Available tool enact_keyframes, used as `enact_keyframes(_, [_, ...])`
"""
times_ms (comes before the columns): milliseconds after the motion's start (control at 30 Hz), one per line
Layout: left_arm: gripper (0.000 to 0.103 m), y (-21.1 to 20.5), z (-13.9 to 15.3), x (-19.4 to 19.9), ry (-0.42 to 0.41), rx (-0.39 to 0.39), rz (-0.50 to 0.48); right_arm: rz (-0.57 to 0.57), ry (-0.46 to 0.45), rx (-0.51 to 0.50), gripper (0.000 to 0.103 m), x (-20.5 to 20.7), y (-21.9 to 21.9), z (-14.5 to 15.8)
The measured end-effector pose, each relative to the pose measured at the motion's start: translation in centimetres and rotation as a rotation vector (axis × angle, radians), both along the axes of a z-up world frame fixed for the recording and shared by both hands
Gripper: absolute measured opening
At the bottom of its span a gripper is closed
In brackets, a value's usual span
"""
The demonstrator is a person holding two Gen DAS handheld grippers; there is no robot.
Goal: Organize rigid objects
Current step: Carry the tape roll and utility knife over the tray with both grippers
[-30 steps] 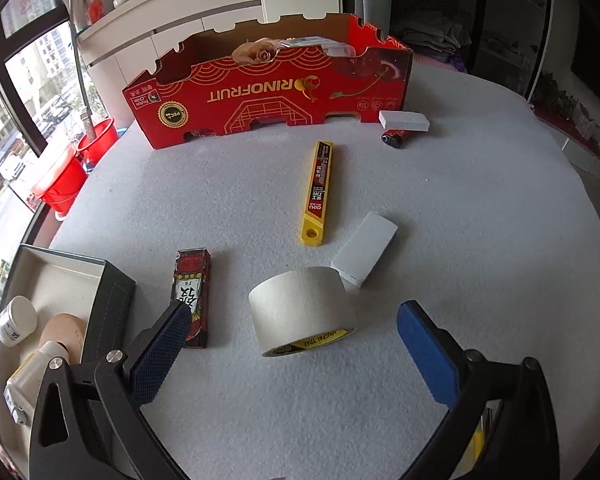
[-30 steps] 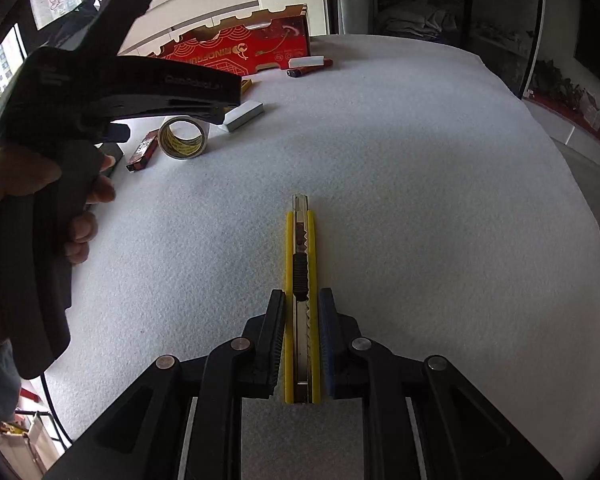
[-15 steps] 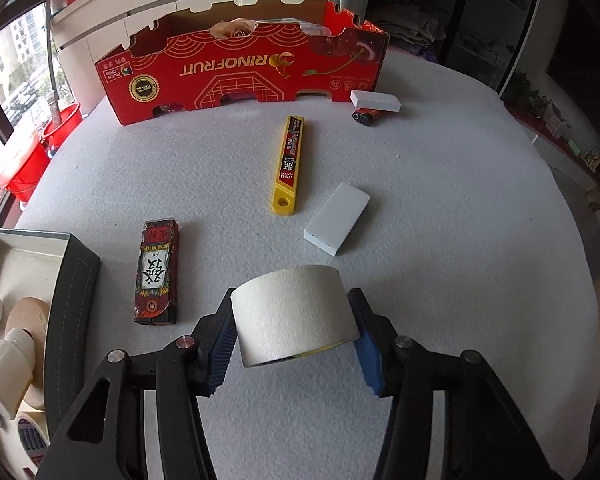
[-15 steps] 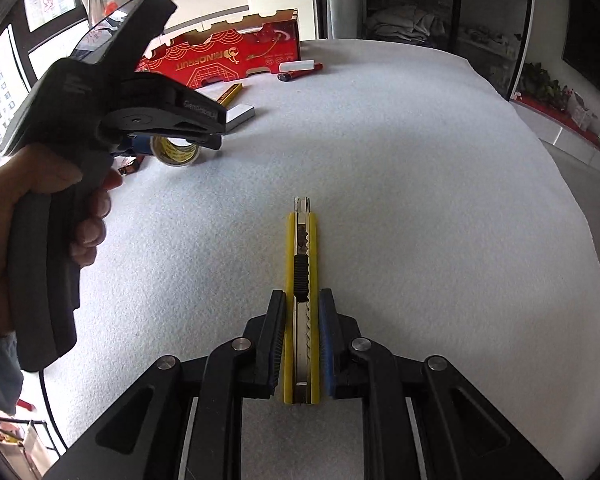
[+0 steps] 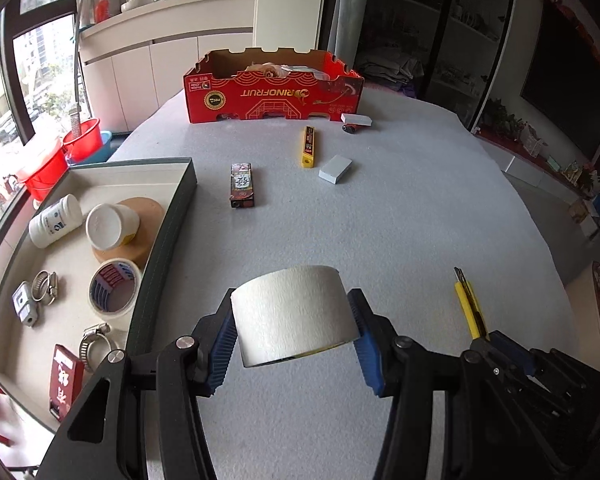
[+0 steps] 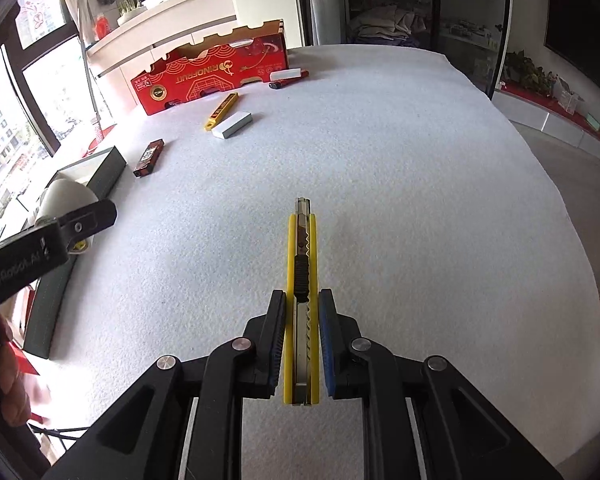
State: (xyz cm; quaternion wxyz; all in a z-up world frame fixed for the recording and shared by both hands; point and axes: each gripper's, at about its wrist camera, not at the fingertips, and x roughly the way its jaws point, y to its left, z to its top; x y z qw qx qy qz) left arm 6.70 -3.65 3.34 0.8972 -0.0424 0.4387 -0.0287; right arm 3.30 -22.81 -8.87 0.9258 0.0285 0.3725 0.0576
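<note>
My left gripper [image 5: 292,332] is shut on a roll of cream masking tape [image 5: 294,314] and holds it above the white table, just right of the grey tray [image 5: 168,236]. My right gripper [image 6: 302,340] is shut on a yellow utility knife [image 6: 301,280], blade end pointing forward; the knife also shows in the left wrist view [image 5: 470,306]. The tape roll shows at the left of the right wrist view [image 6: 66,200]. On the table lie a red card box [image 5: 242,186], a yellow blade case [image 5: 308,147] and a white block [image 5: 335,169].
The tray holds a white bottle [image 5: 56,220], a white jar [image 5: 110,226] on a cork disc, a tape roll [image 5: 114,292], hose clamps and a red box. A red cardboard fruit box [image 5: 274,94] stands at the far edge, with a white bar [image 5: 356,120] beside it.
My left gripper closed on the masking tape, lifted it and drew back toward the tray. My right gripper kept holding the knife, nearly still.
</note>
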Motion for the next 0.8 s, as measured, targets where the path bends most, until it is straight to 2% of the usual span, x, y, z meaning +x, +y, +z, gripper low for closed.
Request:
enact_keyframes(200, [0.057, 1.6, 0.4, -3.5, -0.020, 0.031, 0.017, 0.030, -0.010, -0.004, 0.017, -1.3, 1.9, 0.9])
enact_keyframes(433, [0.057, 4.6, 1.0, -5.4, -0.049, -0.001, 0.064, 0.102, -0.035, -0.028, 0.017, -2.3, 5.3, 2.6])
enact_keyframes(567, [0.057, 6.7, 1.7, -6.1, -0.083, -0.003, 0.117, 0.157, -0.046, -0.034, 0.017, -2.4, 7.6, 3.6])
enact_keyframes(800, [0.057, 12.0, 1.7, -6.8, -0.096, 0.013, 0.246, 0.275, -0.075, -0.057, 0.017, -1.7, 12.9, 5.2])
